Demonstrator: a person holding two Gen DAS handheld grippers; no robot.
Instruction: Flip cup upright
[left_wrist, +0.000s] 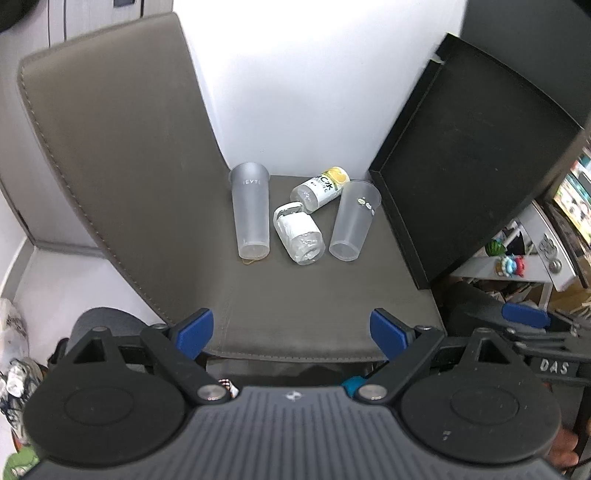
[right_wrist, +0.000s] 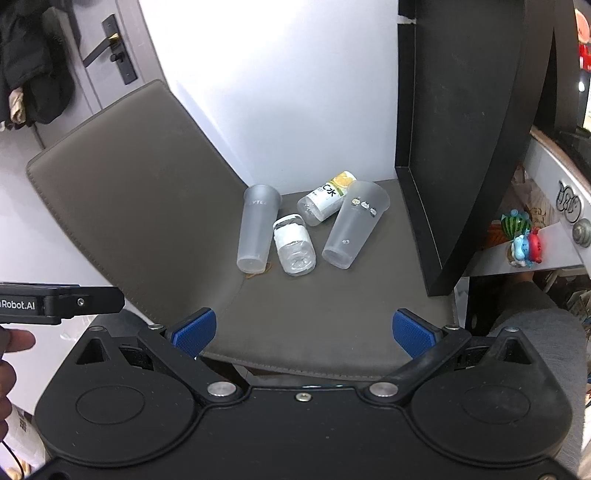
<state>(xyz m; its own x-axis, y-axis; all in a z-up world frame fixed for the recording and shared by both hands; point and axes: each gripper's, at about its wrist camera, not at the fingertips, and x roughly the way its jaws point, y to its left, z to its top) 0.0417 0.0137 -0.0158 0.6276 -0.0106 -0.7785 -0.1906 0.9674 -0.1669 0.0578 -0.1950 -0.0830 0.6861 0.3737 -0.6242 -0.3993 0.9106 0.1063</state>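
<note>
Two frosted plastic cups lie on their sides on a grey chair seat, mouths toward the wall. The left cup bears faint lettering. The right cup has small stickers. Between them lie a clear bottle with a white label and a bottle with a yellow cap. My left gripper hangs open over the seat's front edge, well short of the cups. Likewise my right gripper is open and holds nothing.
A black tray leans upright against the seat's right side, close to the right cup. The chair back rises at left. A white wall stands behind. Cluttered shelves with toys are at the right.
</note>
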